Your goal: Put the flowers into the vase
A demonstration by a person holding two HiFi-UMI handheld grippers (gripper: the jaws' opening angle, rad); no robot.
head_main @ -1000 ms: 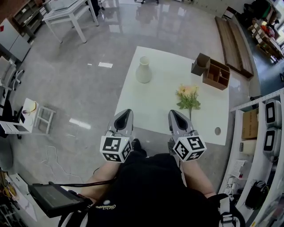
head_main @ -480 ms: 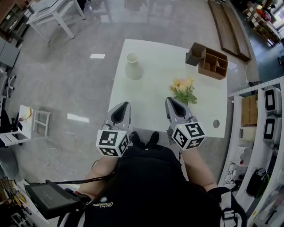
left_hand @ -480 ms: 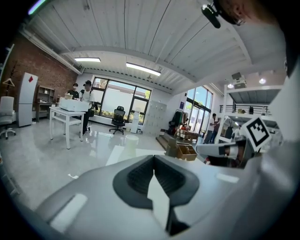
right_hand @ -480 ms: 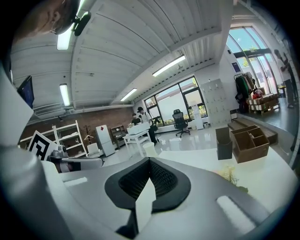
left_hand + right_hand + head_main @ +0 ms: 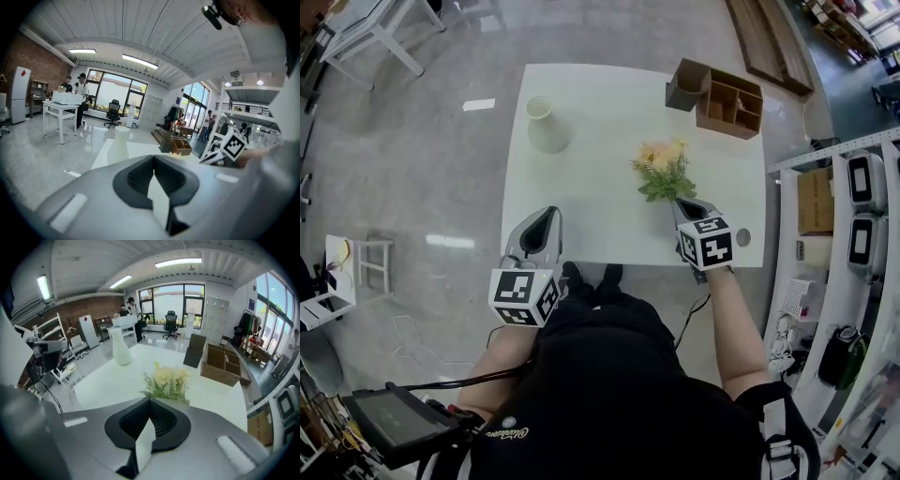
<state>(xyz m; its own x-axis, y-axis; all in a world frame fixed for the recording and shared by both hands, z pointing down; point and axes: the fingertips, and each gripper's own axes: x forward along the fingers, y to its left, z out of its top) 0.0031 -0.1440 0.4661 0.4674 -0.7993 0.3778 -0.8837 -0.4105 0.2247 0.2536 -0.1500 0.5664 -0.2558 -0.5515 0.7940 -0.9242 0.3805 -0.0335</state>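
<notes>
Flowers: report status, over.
Left gripper shut, empty. Right gripper shut, just short of flowers. Flowers lying on table, vase apart. Path clear.

A glossy grey floor (image 5: 412, 187) is lit by ceiling strips (image 5: 140, 61) — large windows (image 5: 161, 303) and a brick wall (image 5: 47, 75) are seen.

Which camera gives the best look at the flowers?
The right gripper view: the flowers lie close ahead, pale blossoms and green leaves clear, only the stems out of sight. The head view shows them smaller, from above, on the white table. The left gripper view does not show them.
</notes>
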